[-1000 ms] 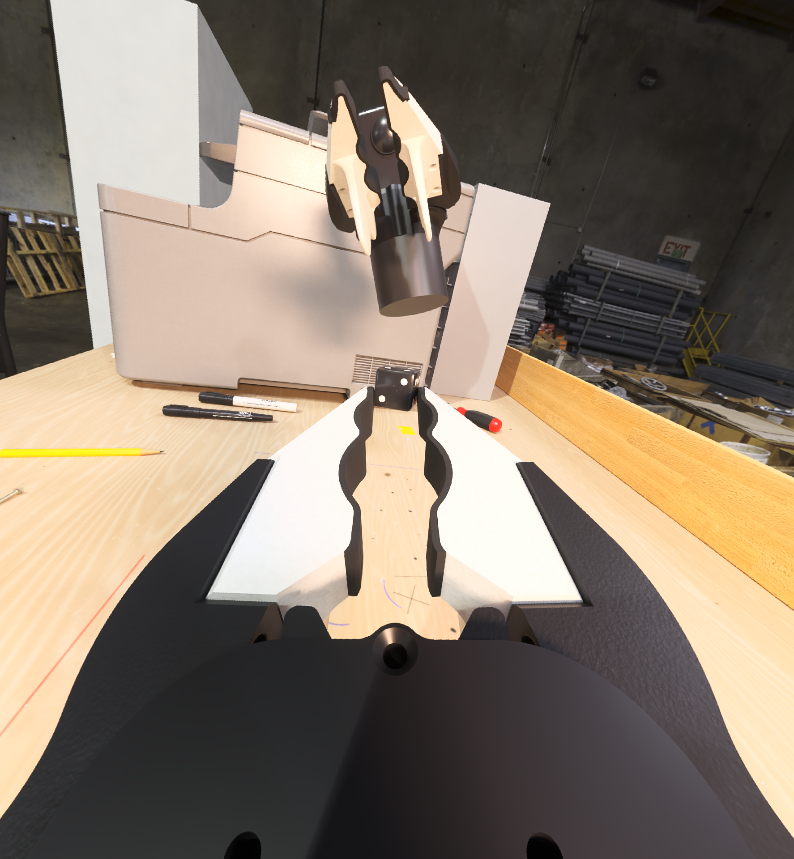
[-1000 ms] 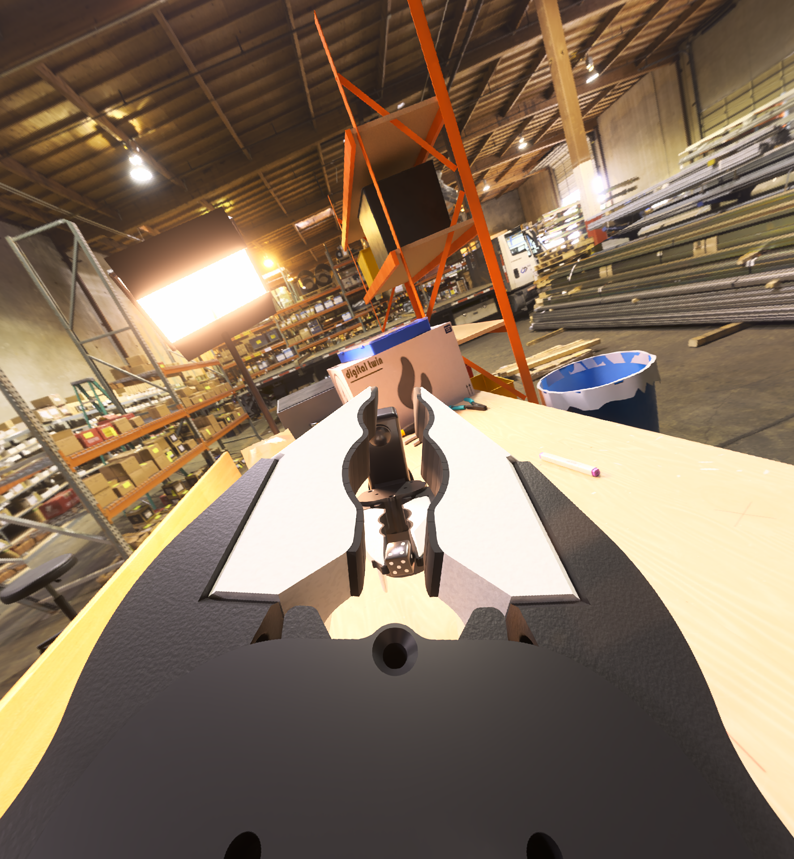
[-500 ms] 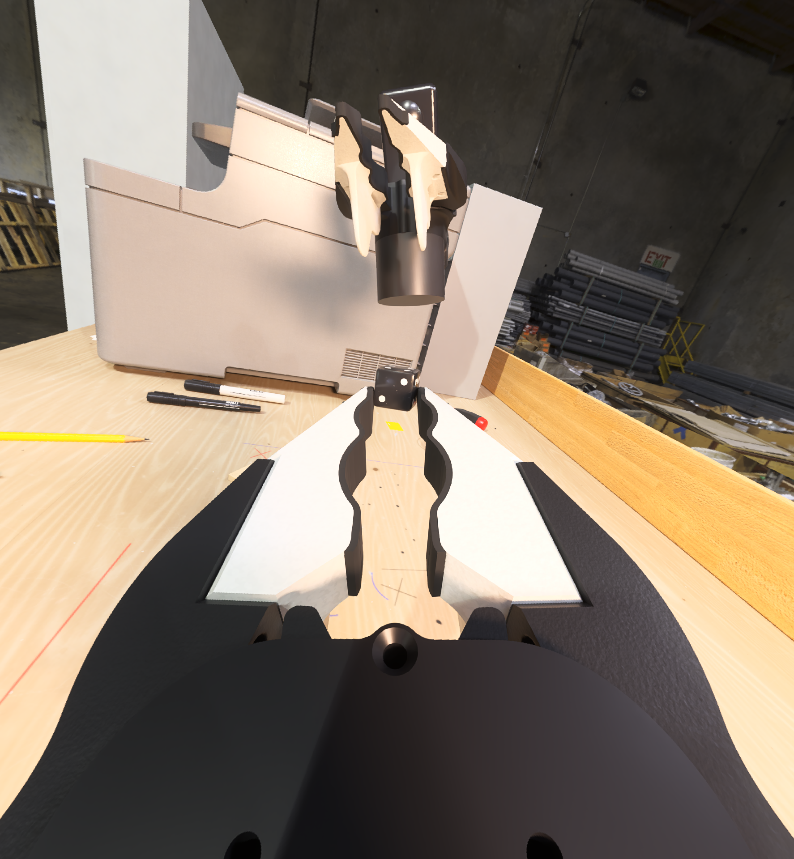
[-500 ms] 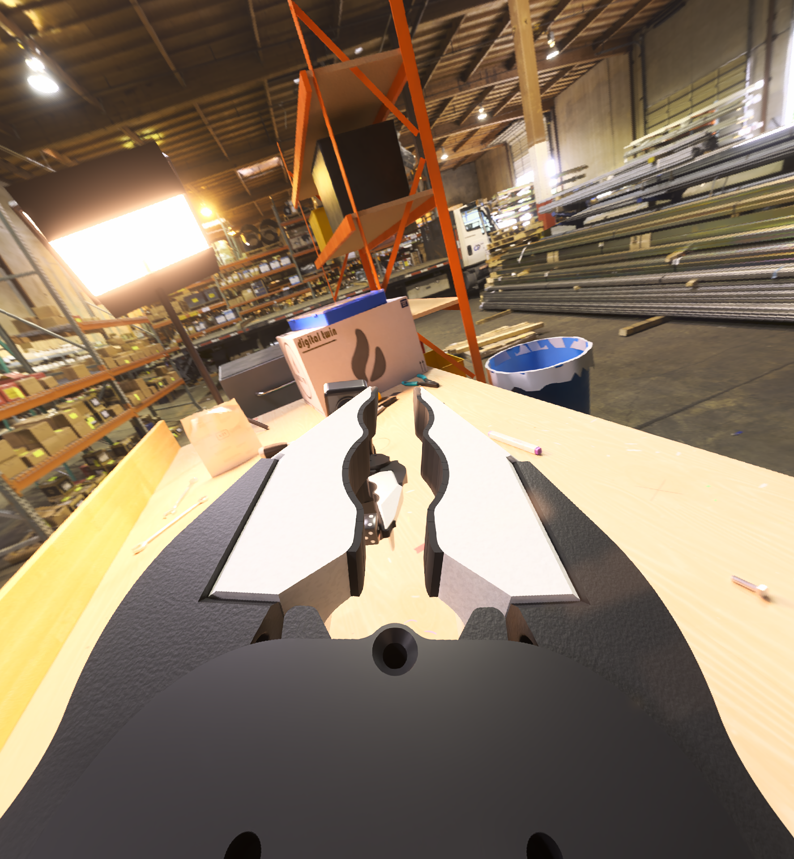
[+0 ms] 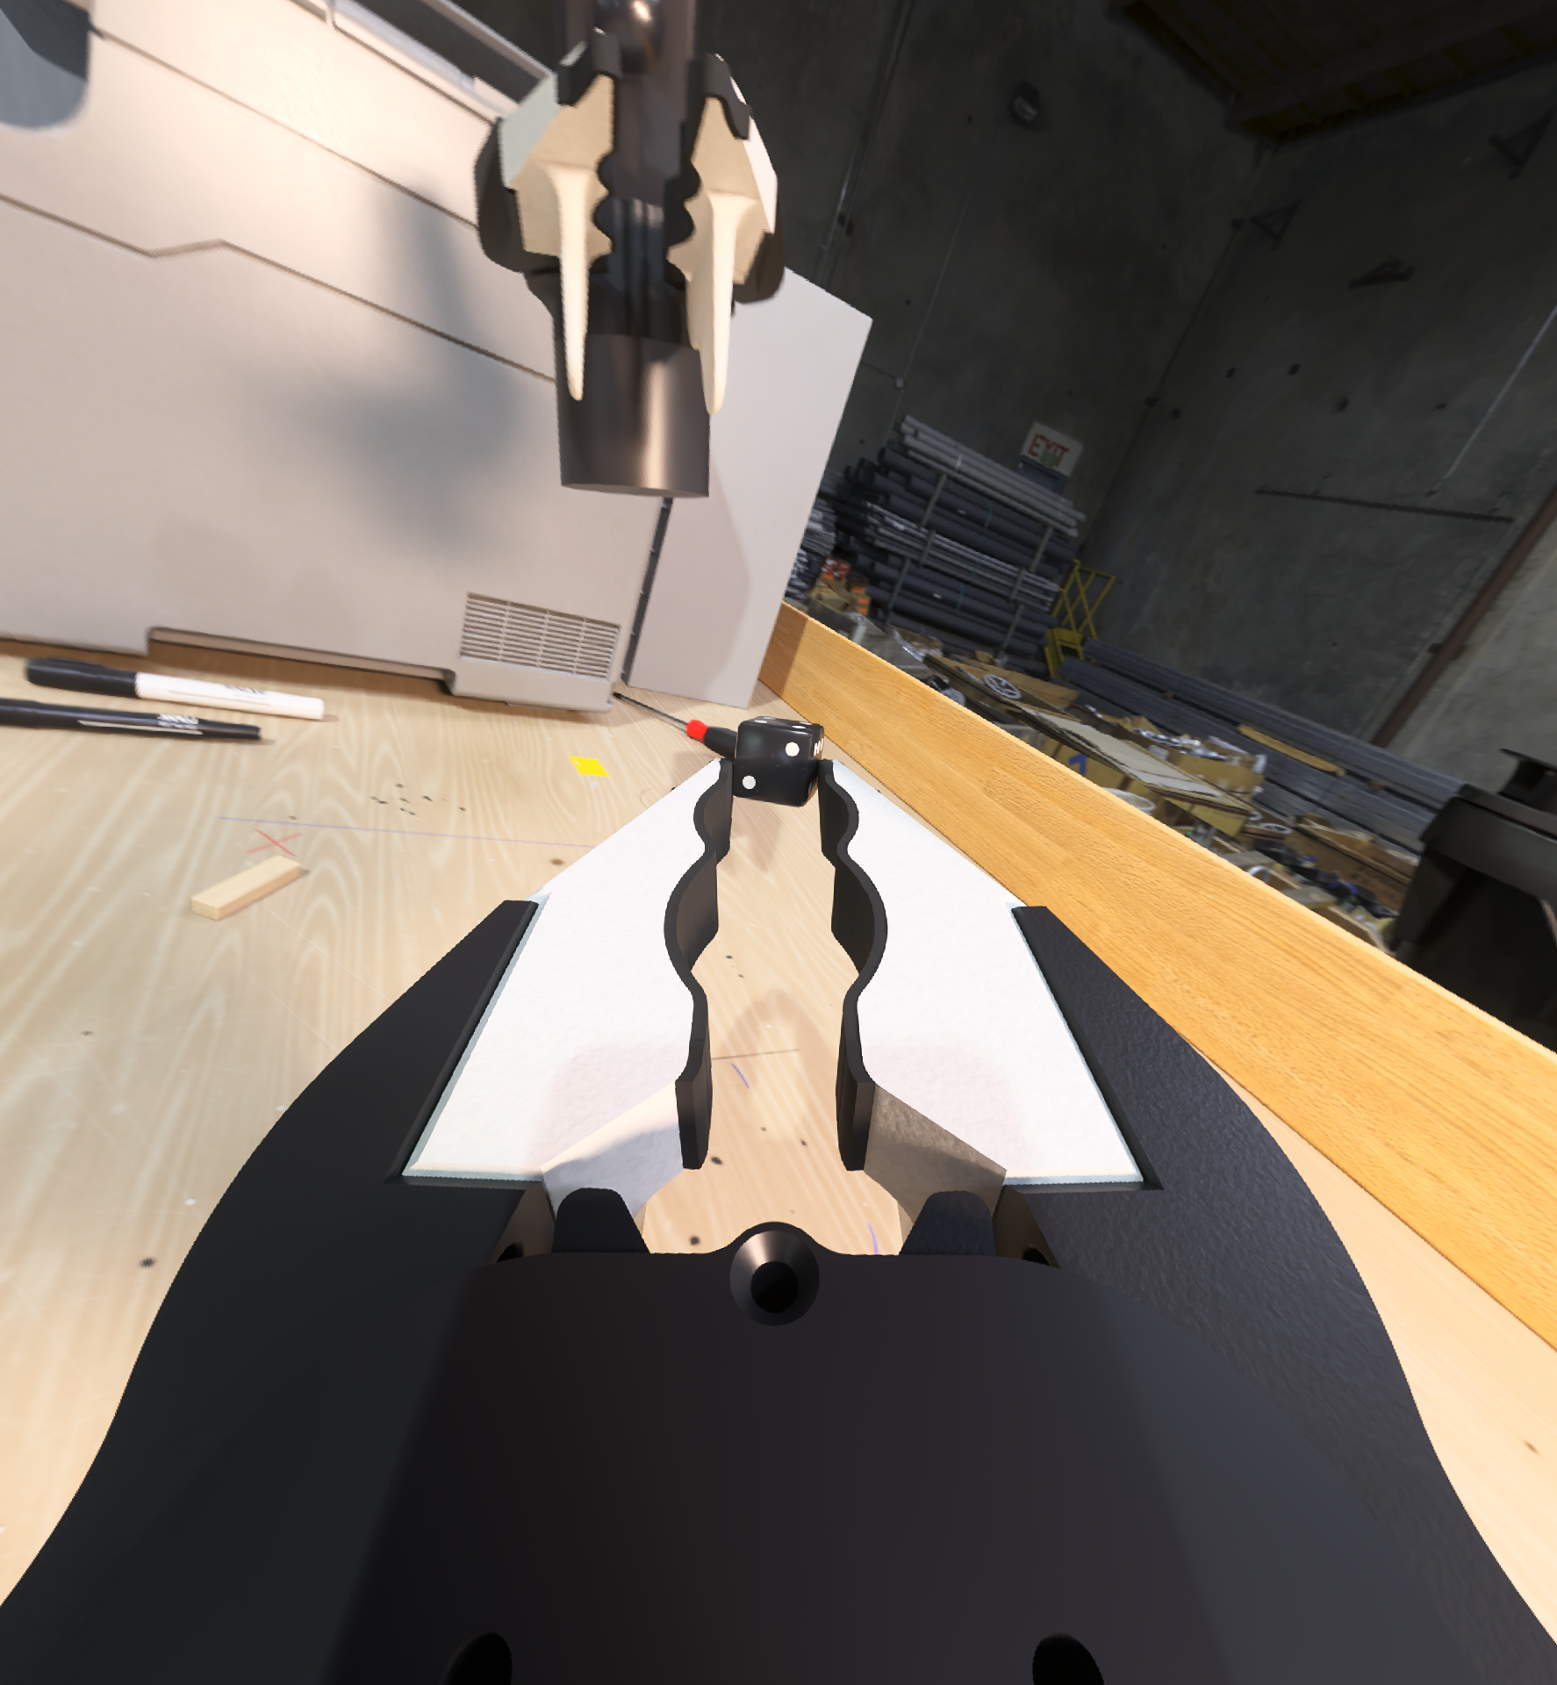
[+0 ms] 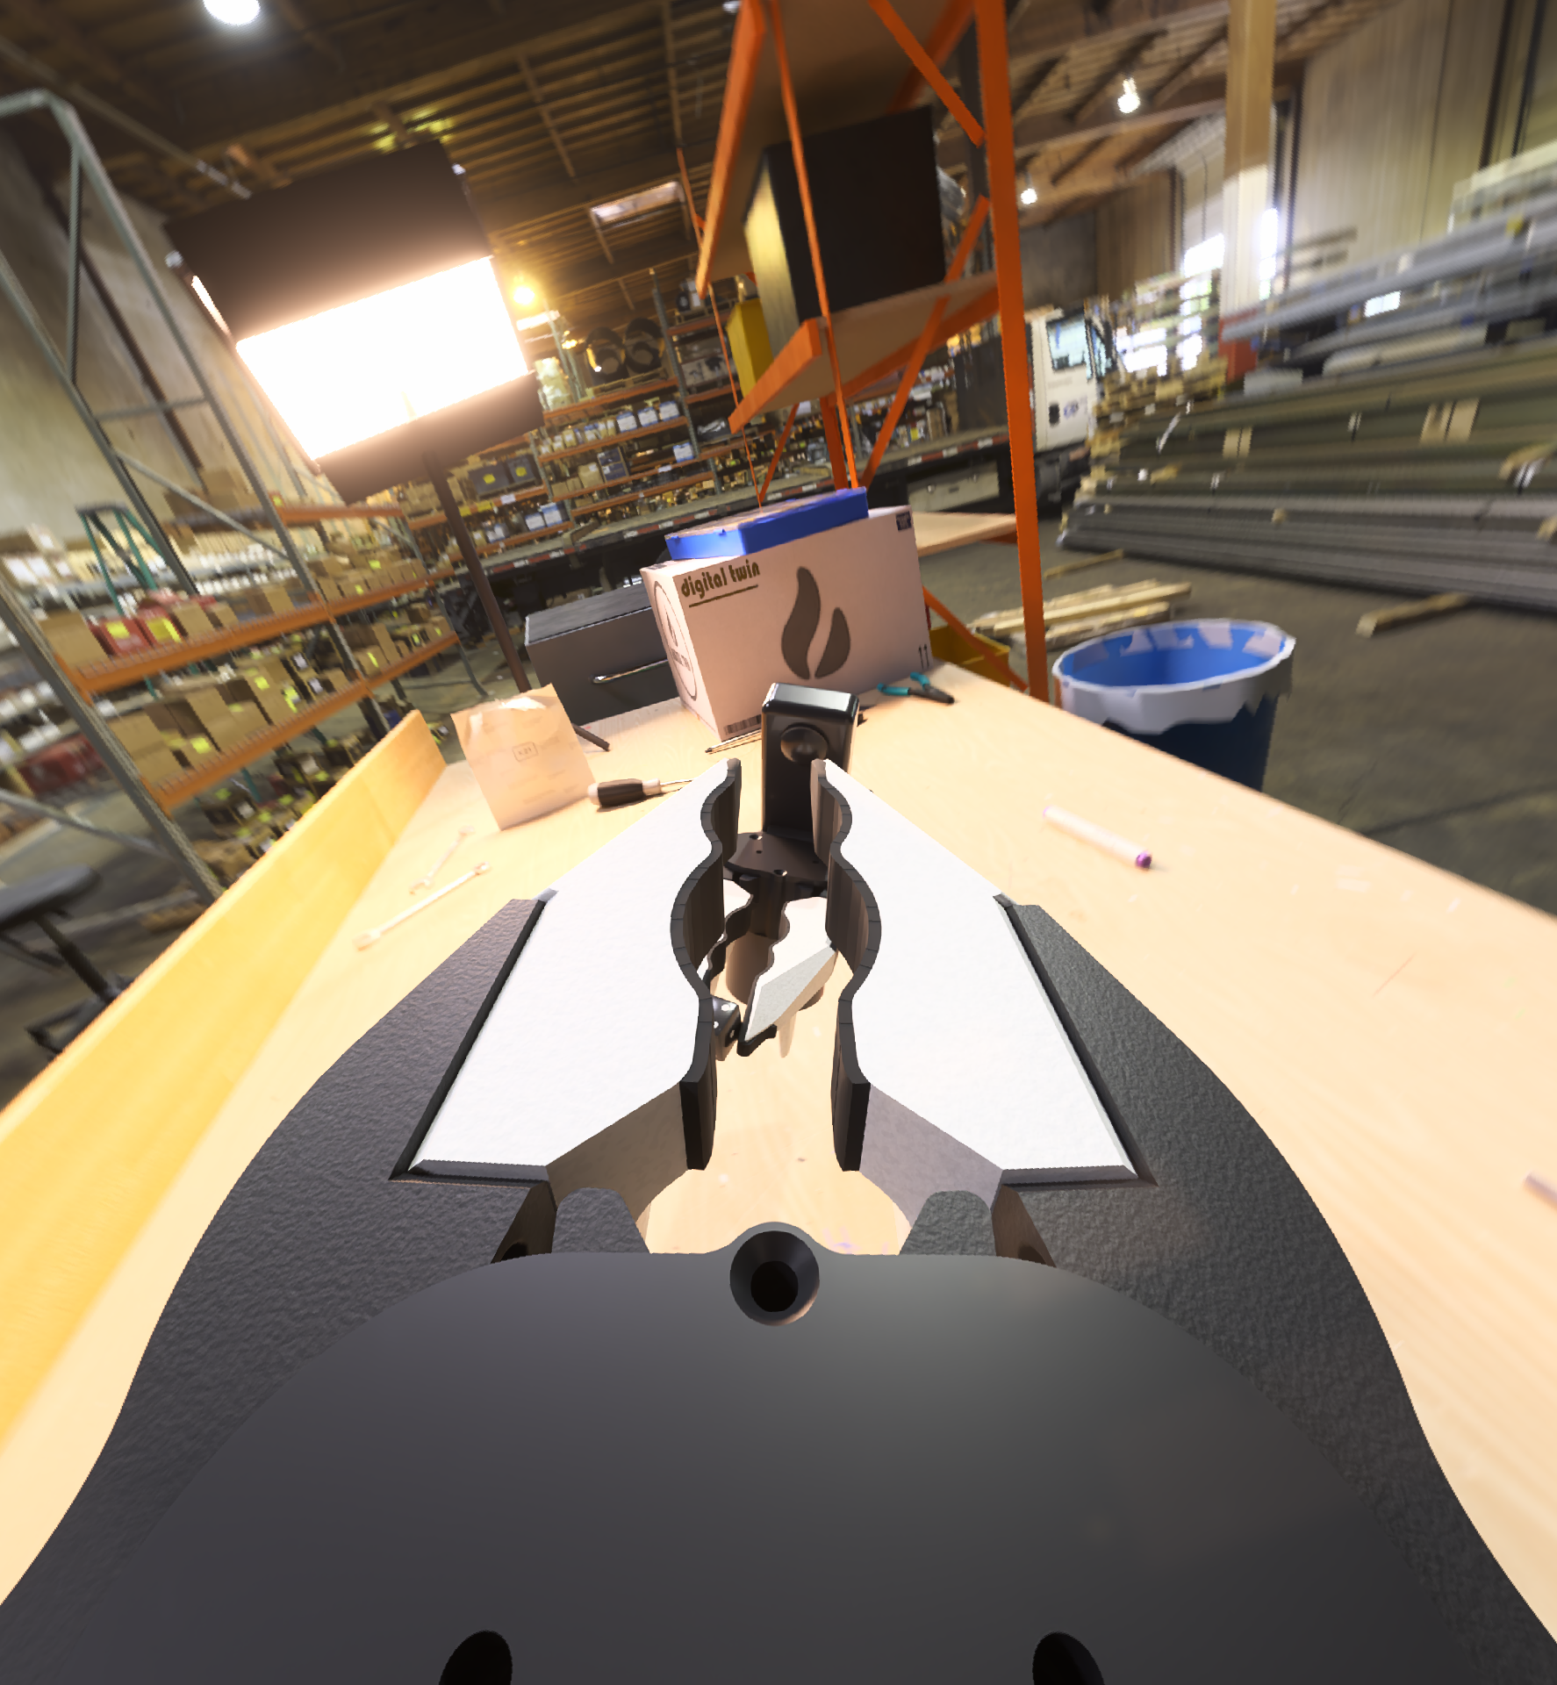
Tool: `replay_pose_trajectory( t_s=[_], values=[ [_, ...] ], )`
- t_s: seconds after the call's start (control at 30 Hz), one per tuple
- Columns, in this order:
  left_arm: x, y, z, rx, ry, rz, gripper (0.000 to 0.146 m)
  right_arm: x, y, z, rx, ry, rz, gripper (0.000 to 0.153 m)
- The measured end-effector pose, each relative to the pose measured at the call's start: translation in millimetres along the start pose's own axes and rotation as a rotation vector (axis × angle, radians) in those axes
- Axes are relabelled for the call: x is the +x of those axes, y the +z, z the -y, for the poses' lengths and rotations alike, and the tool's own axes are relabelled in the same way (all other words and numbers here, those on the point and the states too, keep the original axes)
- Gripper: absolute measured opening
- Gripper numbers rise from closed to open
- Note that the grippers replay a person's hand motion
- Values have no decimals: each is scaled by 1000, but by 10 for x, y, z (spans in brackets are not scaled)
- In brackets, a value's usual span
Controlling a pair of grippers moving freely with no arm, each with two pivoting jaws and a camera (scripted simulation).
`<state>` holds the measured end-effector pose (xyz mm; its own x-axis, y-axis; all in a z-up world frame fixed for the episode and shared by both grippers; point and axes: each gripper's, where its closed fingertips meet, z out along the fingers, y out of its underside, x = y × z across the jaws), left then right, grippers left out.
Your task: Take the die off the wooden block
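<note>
In the left wrist view my left gripper [image 5: 775,777] is shut on the black die [image 5: 777,773] with white pips and holds it at its fingertips, just above the table near the wooden rail. The small pale wooden block [image 5: 246,886] lies bare on the table to the left, well apart from the die. My right gripper [image 5: 640,392] hangs above and ahead, fingers pointing down, open and empty. In the right wrist view my right gripper [image 6: 777,780] is open, and the left gripper [image 6: 738,1030] with the die [image 6: 722,1017] shows below, between its fingers.
A grey printer [image 5: 209,365] stands at the back, with two markers [image 5: 173,697] and a red-handled screwdriver [image 5: 697,727] before it. A wooden rail [image 5: 1121,912] runs along the right edge. A cardboard box [image 6: 793,620], a paper bag [image 6: 519,757] and a blue bin [image 6: 1167,675] stand at the far end.
My left gripper has moved right and forward toward the rail with the die in it. The wooden block now shows bare at the left. The right gripper has risen.
</note>
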<state>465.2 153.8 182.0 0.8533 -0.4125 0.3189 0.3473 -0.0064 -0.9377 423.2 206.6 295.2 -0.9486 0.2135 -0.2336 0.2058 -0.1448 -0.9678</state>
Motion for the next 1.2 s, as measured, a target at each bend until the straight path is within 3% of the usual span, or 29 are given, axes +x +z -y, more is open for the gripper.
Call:
replay_pose_trajectory(
  t_s=[0.23,0.57,0.73,0.97,1.2],
  values=[
    [-111,-30,2,16,-116,19,18,318,-45,-89,12,229,-92,15],
    [-164,-147,150,93,-153,35,18,264,-113,-29,34,166,-71,15],
    [-54,-158,177,104,4,15,18,-94,-12,75,32,-111,1,15],
    [329,-150,147,84,369,-91,18,-877,271,103,-73,-503,54,15],
    [513,-157,124,122,688,-111,18,-1344,388,-14,-143,-725,117,16]
  ],
)
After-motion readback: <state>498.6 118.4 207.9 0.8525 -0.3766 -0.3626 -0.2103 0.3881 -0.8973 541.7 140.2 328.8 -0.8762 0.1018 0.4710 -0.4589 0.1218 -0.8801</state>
